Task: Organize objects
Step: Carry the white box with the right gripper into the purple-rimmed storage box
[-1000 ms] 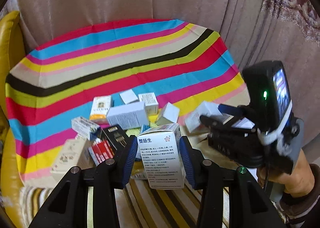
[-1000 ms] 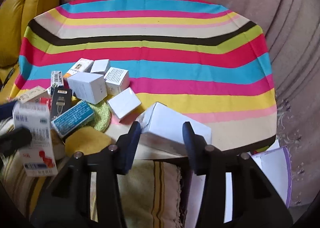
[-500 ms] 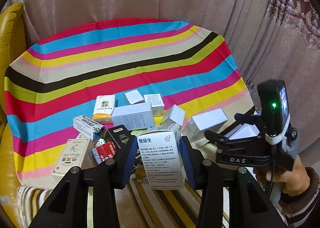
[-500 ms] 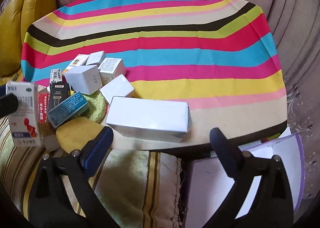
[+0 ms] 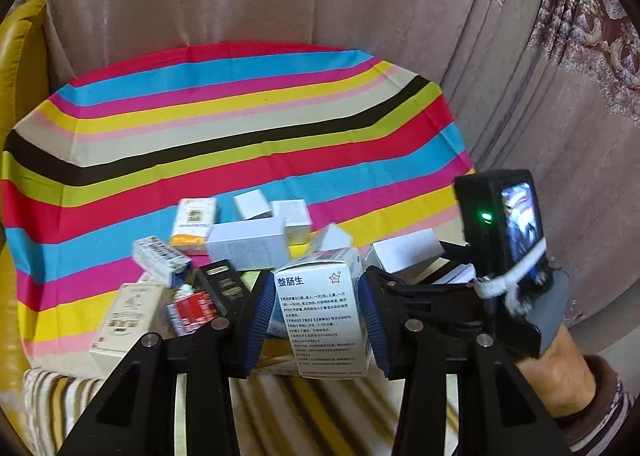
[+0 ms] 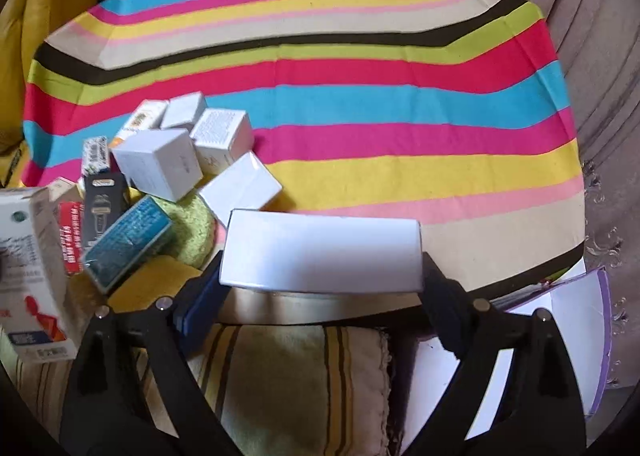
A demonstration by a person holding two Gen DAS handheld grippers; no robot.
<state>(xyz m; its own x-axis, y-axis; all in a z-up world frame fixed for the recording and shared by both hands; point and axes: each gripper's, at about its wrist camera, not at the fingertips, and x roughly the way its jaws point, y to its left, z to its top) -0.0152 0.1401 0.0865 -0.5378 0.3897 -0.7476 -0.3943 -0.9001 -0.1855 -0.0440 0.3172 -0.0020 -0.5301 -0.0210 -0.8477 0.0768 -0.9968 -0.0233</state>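
About a dozen boxes on a striped table (image 6: 360,35), none yet in rows or stacks; the sorting is judged to be at an early stage.

(a) The far half of the table and its right edge carry nothing, so room for order remains.

(b) Long white box (image 6: 320,252), lying along the near edge, near its middle. The right claw (image 6: 322,284) straddles it lengthwise; its jaws have just been closing, and the pads appear to meet both short ends (a full-length grasp, with little spare width).

(c) Printed carton (image 5: 320,308), upright and clenched in the left claw (image 5: 316,320), held above the near edge in front of the heap, not yet set down.

(d) Heap of small boxes by the near-left corner: a white cube (image 6: 160,163), a teal packet (image 6: 124,244) tilted on a green pad (image 6: 192,228), and others touching or overlapping at odd angles. These are untouched and make up most of the work left.
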